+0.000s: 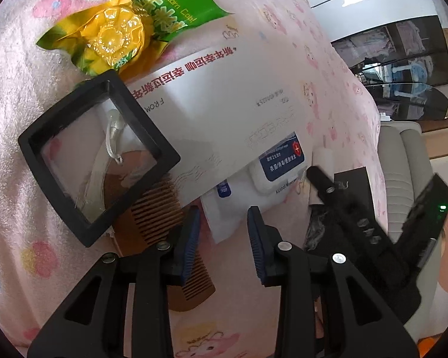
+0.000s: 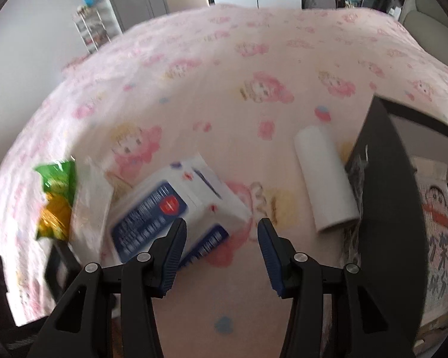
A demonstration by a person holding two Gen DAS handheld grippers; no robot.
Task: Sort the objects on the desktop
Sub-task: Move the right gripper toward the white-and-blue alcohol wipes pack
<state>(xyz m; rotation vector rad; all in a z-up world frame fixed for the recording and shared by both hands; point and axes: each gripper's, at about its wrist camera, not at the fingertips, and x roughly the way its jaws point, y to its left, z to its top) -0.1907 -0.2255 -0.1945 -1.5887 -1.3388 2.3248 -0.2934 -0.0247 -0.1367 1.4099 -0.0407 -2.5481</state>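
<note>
Both grippers were angled steeply down at the table, which was covered in a pink cartoon-print blanket [image 2: 224, 68].

The left gripper [image 1: 224, 232] hung low over the clutter with its blue-padded fingers [image 1: 189, 238] a narrow gap apart and nothing between them, so empty and parted, not clamped on anything. Just beyond its tips sat the corner of a white wet wipes pack [image 1: 271, 173] with a dark blue label, partly tucked under a big white envelope [image 1: 224, 119] with red Chinese print. A brown wooden comb [image 1: 161, 217] lay under the left finger, its teeth showing, half buried under a black square frame [image 1: 95, 155] with a clear window. Up at the far end was a green sweet corn packet [image 1: 128, 26], shiny yellow cob showing through the wrap. The other gripper's black body poked in from the right of that view.

The right gripper [image 2: 221, 238] was spread wider, also holding nothing. That view was pretty motion-blurred. Its left finger overlapped the near edge of the wipes pack [image 2: 176, 205] in the picture, but I couldn't tell if it actually touched. Off to the right, well clear of the fingers, a white paper roll [image 2: 325, 179] lay on its side next to a black box [image 2: 385, 208]. The corn packet [image 2: 56, 194] was at the far left beside the envelope's edge.
</note>
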